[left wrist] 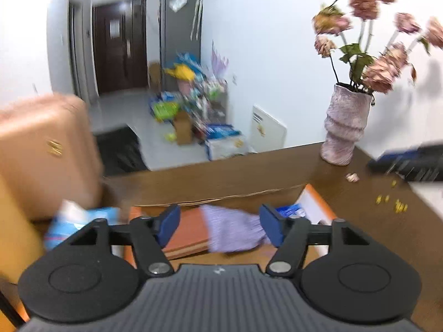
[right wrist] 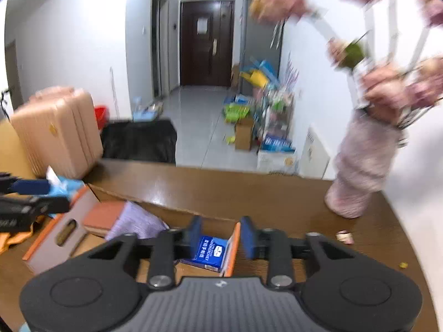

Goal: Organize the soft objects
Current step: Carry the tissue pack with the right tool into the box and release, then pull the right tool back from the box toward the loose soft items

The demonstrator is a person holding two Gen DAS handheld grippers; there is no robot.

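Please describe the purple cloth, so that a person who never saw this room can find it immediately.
On the brown table stands an open cardboard box with orange edges. Inside, the purple cloth lies crumpled, partly over a flat orange-brown book. It is the only lilac, soft thing there; the nearby blue packet is glossy and printed.

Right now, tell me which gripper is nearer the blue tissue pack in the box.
Right. The right gripper hovers open directly over the blue tissue pack; the left gripper sits over the purple cloth.

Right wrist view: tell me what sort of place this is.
Most likely a lived-in flat or home. A dark entrance door ends a tiled hallway, a pink suitcase stands beside the wooden table, and a vase of flowers sits on it.
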